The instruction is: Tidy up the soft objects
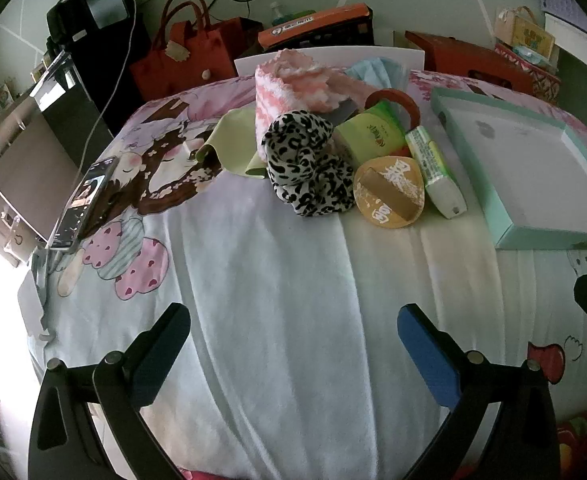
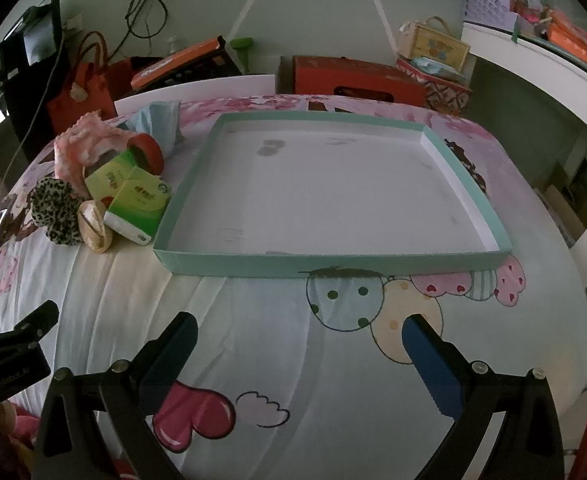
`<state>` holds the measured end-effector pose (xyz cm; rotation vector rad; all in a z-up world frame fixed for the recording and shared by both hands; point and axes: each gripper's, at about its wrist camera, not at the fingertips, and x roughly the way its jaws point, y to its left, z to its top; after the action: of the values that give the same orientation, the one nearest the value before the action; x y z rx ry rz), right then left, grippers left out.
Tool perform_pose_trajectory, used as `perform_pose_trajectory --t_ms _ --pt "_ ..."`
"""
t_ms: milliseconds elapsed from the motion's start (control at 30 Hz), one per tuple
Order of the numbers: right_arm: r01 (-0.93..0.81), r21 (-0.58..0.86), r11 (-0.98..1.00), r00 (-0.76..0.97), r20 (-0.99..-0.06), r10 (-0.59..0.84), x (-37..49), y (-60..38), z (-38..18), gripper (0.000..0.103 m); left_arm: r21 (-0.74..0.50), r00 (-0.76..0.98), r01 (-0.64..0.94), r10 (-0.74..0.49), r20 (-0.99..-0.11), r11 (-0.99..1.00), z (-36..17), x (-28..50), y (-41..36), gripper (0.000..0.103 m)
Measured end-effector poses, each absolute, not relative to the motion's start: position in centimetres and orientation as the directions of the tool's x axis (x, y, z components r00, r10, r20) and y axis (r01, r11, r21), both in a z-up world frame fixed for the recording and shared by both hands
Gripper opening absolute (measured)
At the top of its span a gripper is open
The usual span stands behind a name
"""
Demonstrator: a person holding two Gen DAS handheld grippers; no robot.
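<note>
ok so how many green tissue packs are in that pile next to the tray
2. One tissue pack lies against the tray wall's left side; the second tissue pack sits just behind it, by the red ring. More may be hidden underneath.

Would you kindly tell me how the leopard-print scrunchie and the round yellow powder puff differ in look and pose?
The leopard-print scrunchie is black-and-white spotted fabric, while the powder puff is plain yellow-tan with white print and a band across it. The scrunchie is bunched and crumpled into folds; the puff is a smooth flat disc. The scrunchie sits left of the puff, which lies nearer the teal tray. Both rest on the bedsheet, outside the tray.
</note>
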<state>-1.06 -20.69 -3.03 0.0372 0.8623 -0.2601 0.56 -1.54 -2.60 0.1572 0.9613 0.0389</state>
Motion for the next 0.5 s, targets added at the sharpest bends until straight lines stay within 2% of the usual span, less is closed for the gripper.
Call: perform_pose_trajectory --t_ms 400,500 --pt "0.233 -0.07 0.97 0.625 -0.753 -0.204 -1.1 -20.6 -2.8 0.103 0.143 0.571 0.036 0.097 -0.815 0.989 -2.4 0.5 -1.4 0.103" --pt "0.191 -0.052 0.98 0.656 -0.736 -0.167 -1.4 -20.3 -2.1 0.103 0.13 0.584 0.031 0.088 -0.807 0.991 -1.9 0.6 -1.2 0.103"
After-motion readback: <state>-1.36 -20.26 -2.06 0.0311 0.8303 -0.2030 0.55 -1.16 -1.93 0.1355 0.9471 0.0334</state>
